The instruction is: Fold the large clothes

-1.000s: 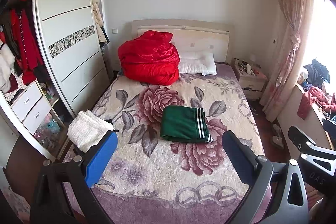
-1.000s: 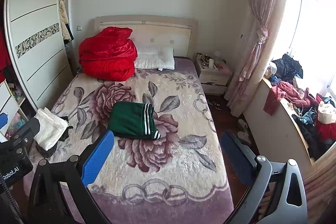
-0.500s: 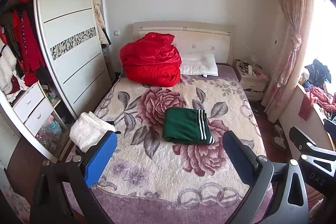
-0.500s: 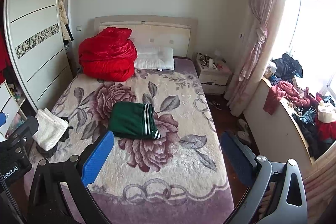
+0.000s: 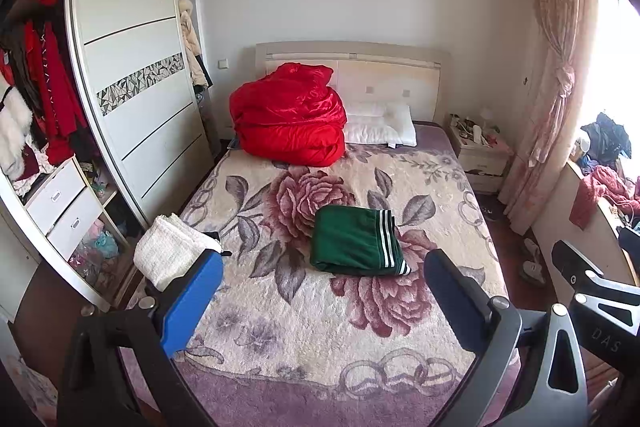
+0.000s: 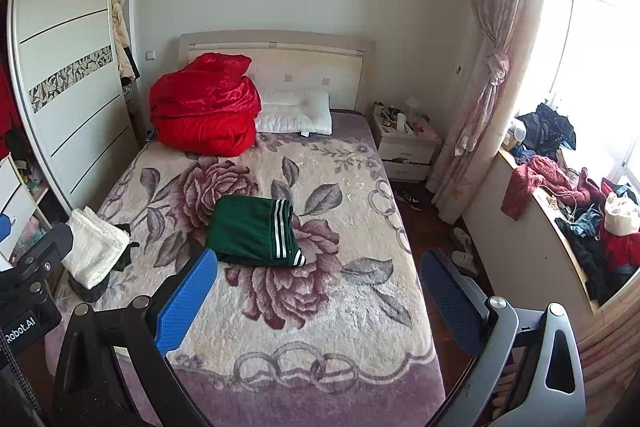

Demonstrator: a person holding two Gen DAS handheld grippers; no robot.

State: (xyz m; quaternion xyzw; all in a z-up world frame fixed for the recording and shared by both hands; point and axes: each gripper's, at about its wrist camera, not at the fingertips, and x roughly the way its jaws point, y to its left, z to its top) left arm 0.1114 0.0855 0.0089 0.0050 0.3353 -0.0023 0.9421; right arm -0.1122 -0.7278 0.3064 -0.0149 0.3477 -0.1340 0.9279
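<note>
Both pairs of jaws stand spread wide with nothing between them: the left gripper (image 5: 320,291) and the right gripper (image 6: 318,287) hang above the foot of the bed (image 6: 320,339). The folded green garment (image 5: 354,243) with white stripes lies mid-blanket, well apart from both. A folded white towel (image 5: 168,251) sits at the bed's left edge over something dark, possibly more clothing. A red quilt (image 5: 288,119) and a pillow (image 5: 380,125) crowd the headboard.
</note>
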